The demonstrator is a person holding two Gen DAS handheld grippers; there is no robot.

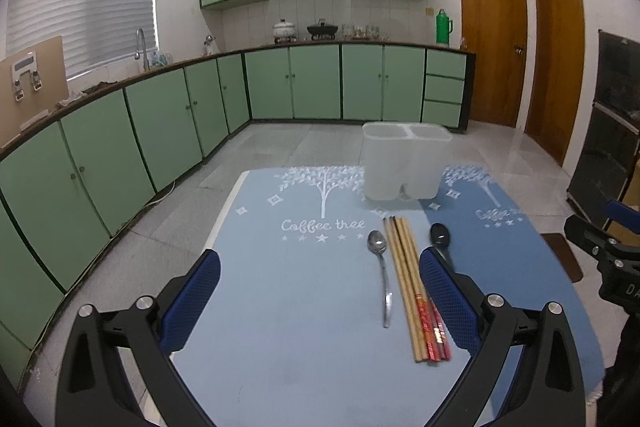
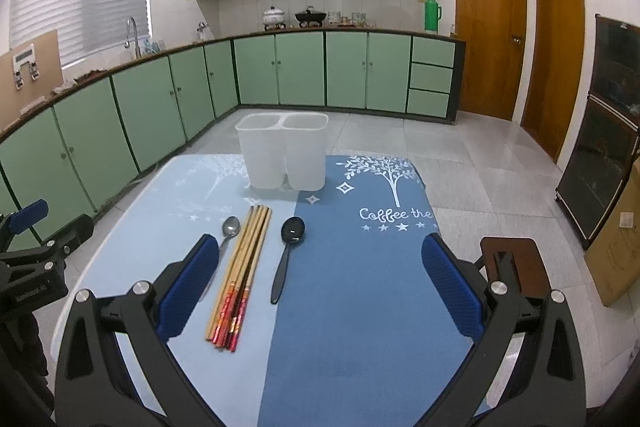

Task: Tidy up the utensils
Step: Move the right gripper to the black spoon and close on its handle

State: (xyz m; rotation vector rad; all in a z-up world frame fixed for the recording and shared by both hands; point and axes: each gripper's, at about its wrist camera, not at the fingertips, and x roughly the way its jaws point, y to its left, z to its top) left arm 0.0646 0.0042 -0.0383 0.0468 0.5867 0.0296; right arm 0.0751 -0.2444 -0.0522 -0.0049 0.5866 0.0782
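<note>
A metal spoon (image 1: 380, 267) (image 2: 229, 227), a bundle of wooden chopsticks (image 1: 412, 287) (image 2: 242, 273) and a black spoon (image 1: 440, 237) (image 2: 289, 247) lie side by side on the blue mats (image 1: 288, 307) (image 2: 360, 307). A white two-compartment utensil holder (image 1: 404, 161) (image 2: 282, 151) stands upright behind them, and it looks empty. My left gripper (image 1: 320, 295) is open and empty, above the table to the left of the utensils. My right gripper (image 2: 320, 283) is open and empty, to the right of them.
The table stands in a kitchen with green cabinets (image 1: 160, 119) along the left and back. Two wooden doors (image 2: 520, 39) are at the back right. A brown stool (image 2: 516, 263) stands by the table's right edge. A dark cabinet (image 2: 604, 131) and a cardboard box (image 2: 616, 239) are at the right.
</note>
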